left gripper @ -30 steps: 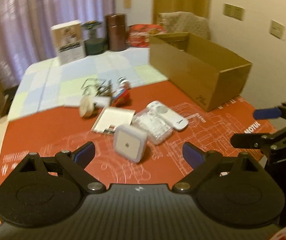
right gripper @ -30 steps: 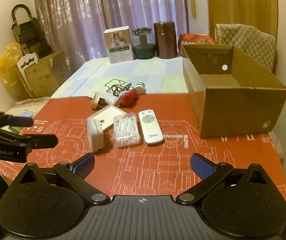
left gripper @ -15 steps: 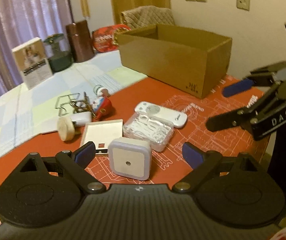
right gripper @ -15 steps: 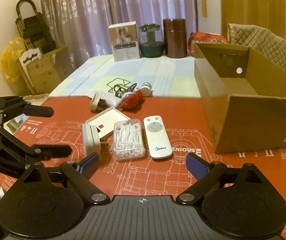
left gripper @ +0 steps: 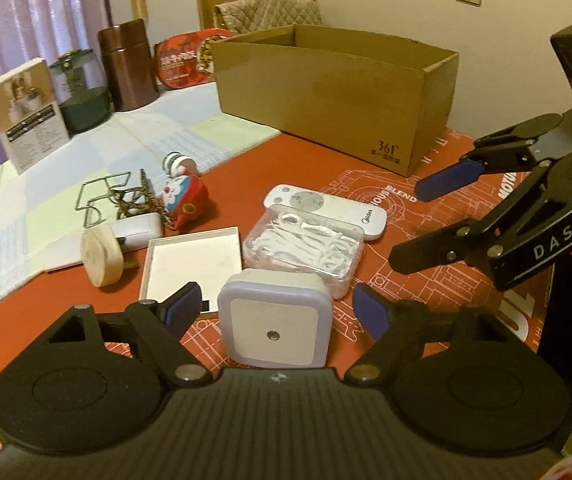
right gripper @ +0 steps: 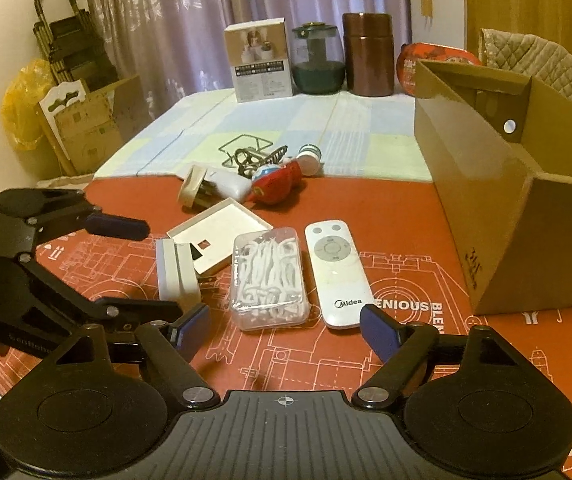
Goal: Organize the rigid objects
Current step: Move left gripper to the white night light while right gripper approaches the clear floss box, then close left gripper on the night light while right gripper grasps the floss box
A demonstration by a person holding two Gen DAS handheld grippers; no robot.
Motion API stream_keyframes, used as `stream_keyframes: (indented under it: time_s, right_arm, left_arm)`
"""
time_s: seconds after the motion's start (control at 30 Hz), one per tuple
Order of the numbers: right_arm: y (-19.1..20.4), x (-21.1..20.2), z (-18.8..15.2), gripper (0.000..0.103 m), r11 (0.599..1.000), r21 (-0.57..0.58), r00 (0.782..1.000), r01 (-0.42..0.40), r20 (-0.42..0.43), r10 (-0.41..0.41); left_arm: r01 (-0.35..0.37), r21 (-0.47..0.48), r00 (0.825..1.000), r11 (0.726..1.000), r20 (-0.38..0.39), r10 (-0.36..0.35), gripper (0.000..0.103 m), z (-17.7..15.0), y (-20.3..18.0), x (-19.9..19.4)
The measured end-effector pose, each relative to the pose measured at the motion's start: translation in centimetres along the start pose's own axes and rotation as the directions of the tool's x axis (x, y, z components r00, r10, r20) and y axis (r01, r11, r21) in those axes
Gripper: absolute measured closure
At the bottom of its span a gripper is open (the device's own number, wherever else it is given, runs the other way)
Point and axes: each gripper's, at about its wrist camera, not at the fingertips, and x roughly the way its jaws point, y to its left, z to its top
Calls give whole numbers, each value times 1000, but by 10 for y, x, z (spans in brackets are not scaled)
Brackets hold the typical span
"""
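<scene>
The plug-in night light (left gripper: 276, 326) is seen standing on edge on the red mat (left gripper: 366, 184), framed between the spread, empty fingers of the left gripper (left gripper: 276, 310); no contact is visible. Just beyond it lie a clear box of floss picks (left gripper: 306, 246) and an open white tray (left gripper: 194, 264), with the white Midea remote (right gripper: 336, 272) beside the floss box on its right. Farther off, a cluster is shown near the mat's far edge: a white plug adapter (right gripper: 216, 186), a red cartoon figure (right gripper: 274, 180), a small round white item (right gripper: 310, 156), and tangled wire and metal pieces (right gripper: 248, 152).

The right gripper (right gripper: 286, 322) is held low and near, its jaws likewise wide apart and empty, roughly in line with the floss box and remote.

The brown cardboard box (right gripper: 526, 208) stands open at the right of the mat. Only part of its interior is visible, and nothing is seen inside. Every small item is shown loose on the table, so the task is judged to be at its start, with the night light likely the first pick. At the far end a white carton (right gripper: 260, 64), a dark-based glass jar (right gripper: 318, 62) and a brown canister (right gripper: 368, 54) are lined up.
</scene>
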Motion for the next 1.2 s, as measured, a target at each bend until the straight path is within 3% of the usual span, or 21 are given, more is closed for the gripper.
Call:
stream_keyframes:
  time_s: [0.13,0.27,0.47,0.57,0.67,0.77,0.9,1.2]
  right_arm:
    - [-2,6,0,24,1000,5,1000,8,-9,-8]
    - [-4,9,1,24,1000,11,1000,10,-12,-9]
    - [-2,12,3,25,1000,3,1000,2,-14,-2]
    - [0,16,4,27,1000,-5,1000,-1,-17,1]
    - [5,23,5,32,1000,-26,1000,-5,-23,5]
    - [12,32,8,34,999,-50,1000,-14,-16,13]
    - [24,46,13,35,995,-100,1000,-2,-8,1]
    - [33,83,18,44,986,-161,998,47,-32,-53]
  left_arm:
    - [25,13,1000,1000,-18,-25,31,0,1,8]
    - [5,16,999,1000,-49,-5,42,0,0,16]
    - [-26,-69,997,997,-78,20,42,2,5,12]
    - [-130,-174,989,976,-91,116,42,-1,15,2]
    - [-170,-291,985,942,-80,153,42,-5,28,-11]
    - [-206,-333,979,920,-65,196,42,-6,37,-19]
    - [-208,-378,978,902,-51,205,42,-6,44,-23]
    - [-196,-390,980,900,-43,195,42,-6,42,-22]
